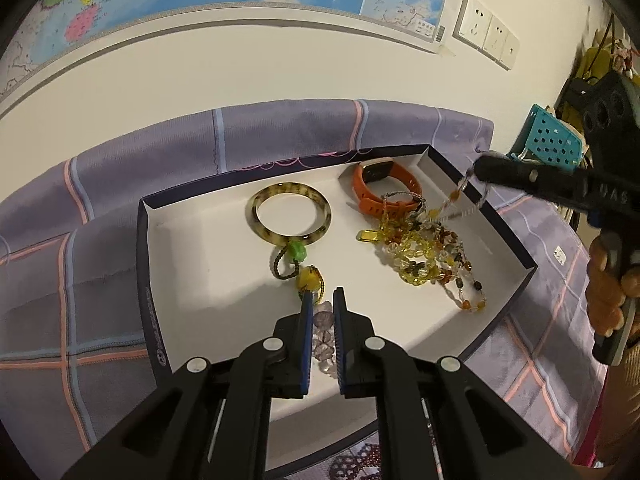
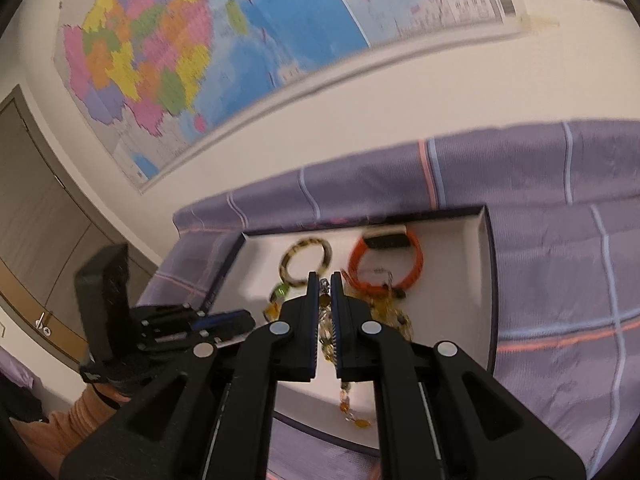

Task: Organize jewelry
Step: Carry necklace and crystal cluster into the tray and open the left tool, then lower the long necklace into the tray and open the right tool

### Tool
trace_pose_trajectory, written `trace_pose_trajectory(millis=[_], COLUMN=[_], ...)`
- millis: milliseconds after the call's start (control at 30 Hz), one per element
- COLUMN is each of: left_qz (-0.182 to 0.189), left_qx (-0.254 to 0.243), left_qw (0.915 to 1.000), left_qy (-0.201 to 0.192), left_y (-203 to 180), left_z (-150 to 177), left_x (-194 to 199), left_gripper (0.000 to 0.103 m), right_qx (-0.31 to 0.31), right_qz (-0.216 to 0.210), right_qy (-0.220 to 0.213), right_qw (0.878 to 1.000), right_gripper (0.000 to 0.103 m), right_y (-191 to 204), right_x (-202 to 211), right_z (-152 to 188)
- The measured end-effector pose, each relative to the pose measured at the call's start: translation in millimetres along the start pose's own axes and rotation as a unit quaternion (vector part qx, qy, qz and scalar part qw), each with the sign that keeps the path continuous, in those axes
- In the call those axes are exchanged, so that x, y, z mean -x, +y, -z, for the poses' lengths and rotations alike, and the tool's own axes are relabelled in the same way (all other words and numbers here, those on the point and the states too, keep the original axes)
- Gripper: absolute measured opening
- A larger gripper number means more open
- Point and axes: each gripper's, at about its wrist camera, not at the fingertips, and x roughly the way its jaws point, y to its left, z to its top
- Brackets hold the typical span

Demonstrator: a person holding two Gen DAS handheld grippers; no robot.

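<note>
Tools first: the left tool point(image 1: 323, 300) has its two blue-padded fingers drawn nearly together, pinching a strand of pale, clear beads point(image 1: 322, 320) that hangs from the yellow bead point(image 1: 310, 279) just ahead of its tips. The right tool point(image 2: 324, 286) is likewise pressed almost shut, gripping a beaded necklace point(image 2: 325, 334) of amber, yellow and clear stones; part of that strand trails below the fingers onto the box floor, and from the left wrist camera the same necklace point(image 1: 456, 196) runs up from the pile to the right tool's tip point(image 1: 482, 168) over the box's right wall. A hand point(image 1: 608, 288) grips that tool's handle.

Inside the shallow box point(image 1: 146, 264), white within and dark outside, lie a mottled brown bangle point(image 1: 291, 214), with a green bead point(image 1: 298, 251) and a cord loop tied to its near side, an orange watch band point(image 1: 380, 188) toward the far right corner, and a tangled heap of yellow and amber beads point(image 1: 424, 248) beside a small gold bar point(image 1: 370, 237).

The box rests on a bed covered by a purple sheet point(image 1: 100, 208) crossed with pink and blue lines. Behind it rises a cream wall carrying a large coloured map point(image 2: 180, 48) and a row of white sockets point(image 1: 486, 32). A turquoise perforated basket point(image 1: 552, 136) sits at the right edge, and a door point(image 2: 36, 200) shows at the left in the right wrist view.
</note>
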Motion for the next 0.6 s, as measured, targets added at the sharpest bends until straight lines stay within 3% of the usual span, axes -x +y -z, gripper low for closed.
trace_pose_trajectory(millis=[100, 167, 267, 367, 467, 500, 600], left_qz=[-0.002, -0.003, -0.006, -0.007, -0.004, -0.004, -0.005], left_qx=[-0.001, -0.002, -0.003, 0.004, 0.008, 0.007, 0.006], left_qw=[1.0, 1.0, 1.0, 0.9998, 0.9993, 0.999, 0.9978], left_qy=[0.001, 0.001, -0.003, -0.02, -0.035, -0.044, -0.066], left_y=[-1, -2, -3, -1, 1, 1, 2], left_z=[0, 0, 2, 5, 8, 9, 16], left_x=[0, 1, 4, 15, 29, 35, 55], left_gripper=[0.009, 0.017, 0.021, 0.031, 0.044, 0.044, 0.046], right_qx=[-0.01, -0.017, -0.029, -0.04, -0.043, -0.043, -0.033], right_qz=[0.003, 0.007, 0.012, 0.02, 0.023, 0.022, 0.019], right_qy=[0.012, 0.021, 0.033, 0.035, 0.027, 0.023, 0.009], right_qw=[1.0, 1.0, 0.999, 0.998, 0.998, 0.999, 0.999], right_gripper=[0.006, 0.006, 0.011, 0.026, 0.031, 0.038, 0.041], right_y=[-7, -12, -20, -26, -26, -26, -19], right_x=[-9, -14, -20, -21, -13, -10, 3], right_z=[7, 12, 19, 24, 29, 30, 35])
